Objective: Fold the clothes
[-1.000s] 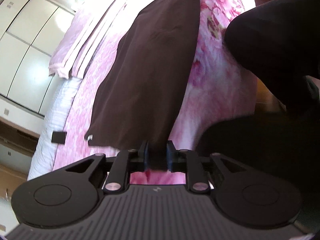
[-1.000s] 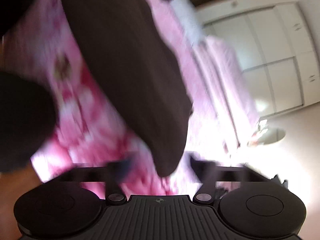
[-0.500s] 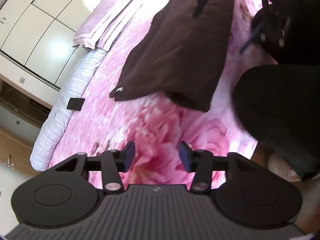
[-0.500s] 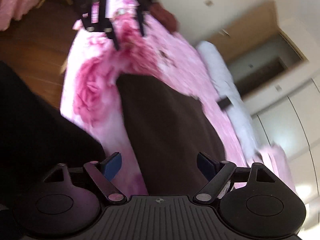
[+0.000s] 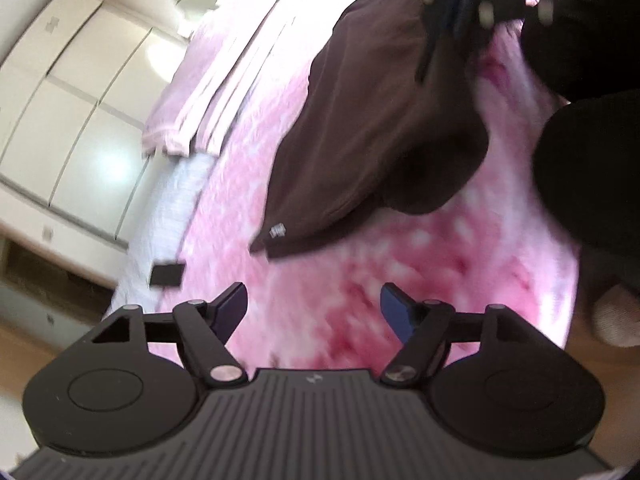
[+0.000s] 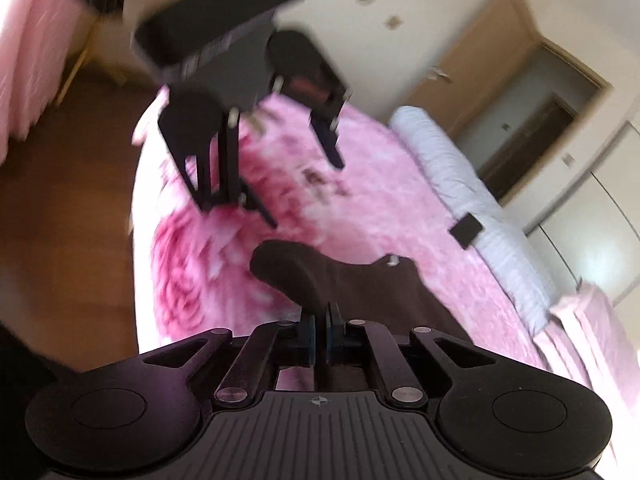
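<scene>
A dark brown garment (image 5: 372,128) lies on a pink floral bedspread (image 5: 344,304). My left gripper (image 5: 312,308) is open and empty, held above the bedspread short of the garment's near hem. My right gripper (image 6: 319,334) is shut on an edge of the brown garment (image 6: 352,284), which humps up just beyond the fingers. The right gripper also shows at the top of the left wrist view (image 5: 452,40), blurred, over the garment's far part. The left gripper shows in the right wrist view (image 6: 300,188), jaws apart, above the bedspread.
A small black object (image 5: 166,274) lies on a white ribbed bolster (image 5: 160,236) at the bed's far side. Folded pink bedding (image 5: 224,92) lies beyond the garment. White wardrobe doors (image 5: 68,120) stand behind. Wooden floor (image 6: 60,220) borders the bed. The person's dark-clothed legs (image 5: 592,160) are at the right.
My right gripper has shut on the garment's edge; it was open half a second ago. My left gripper, shut on the garment a second ago, has let go and opened wider.
</scene>
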Available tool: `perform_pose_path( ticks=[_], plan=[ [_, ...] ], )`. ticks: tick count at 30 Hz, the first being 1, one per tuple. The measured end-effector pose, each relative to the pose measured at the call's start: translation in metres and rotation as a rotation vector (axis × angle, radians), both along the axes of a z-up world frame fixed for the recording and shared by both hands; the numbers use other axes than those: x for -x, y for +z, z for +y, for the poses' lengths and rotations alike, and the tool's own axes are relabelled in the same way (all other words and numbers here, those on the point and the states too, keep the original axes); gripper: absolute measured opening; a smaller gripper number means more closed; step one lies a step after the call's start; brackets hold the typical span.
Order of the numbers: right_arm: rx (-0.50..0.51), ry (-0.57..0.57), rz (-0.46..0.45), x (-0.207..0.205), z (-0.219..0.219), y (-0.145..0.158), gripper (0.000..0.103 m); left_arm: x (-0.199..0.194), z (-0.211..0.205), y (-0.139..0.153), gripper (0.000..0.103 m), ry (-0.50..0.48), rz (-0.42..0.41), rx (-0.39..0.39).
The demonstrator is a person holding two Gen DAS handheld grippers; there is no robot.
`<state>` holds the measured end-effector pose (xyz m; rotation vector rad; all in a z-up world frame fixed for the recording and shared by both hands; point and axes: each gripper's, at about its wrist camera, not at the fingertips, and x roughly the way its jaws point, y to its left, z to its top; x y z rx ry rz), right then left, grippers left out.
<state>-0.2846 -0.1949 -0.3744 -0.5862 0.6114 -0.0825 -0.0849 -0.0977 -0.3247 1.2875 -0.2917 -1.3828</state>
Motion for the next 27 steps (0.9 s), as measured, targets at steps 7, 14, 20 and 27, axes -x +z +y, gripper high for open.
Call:
perform_pose_path(
  ticks=[7,14,20,27],
  plan=[
    [-0.133,-0.090,-0.071,0.010,-0.023,0.039,0.003,-0.014,-0.056,-0.009,0.071,-0.134,-0.068,-0.030],
    [-0.216,-0.121,-0.102,0.015,-0.032,0.052,0.003,-0.032,-0.097,-0.022,0.032,-0.237,-0.132,-0.084],
    [-0.340,-0.159,-0.161,0.028,-0.050,0.055,0.003,-0.028,-0.118,-0.002,0.008,-0.279,-0.185,-0.132],
    [-0.554,-0.337,-0.393,0.092,-0.090,0.074,0.003,0.026,-0.175,0.070,0.008,-0.309,-0.164,0.013]
  ],
)
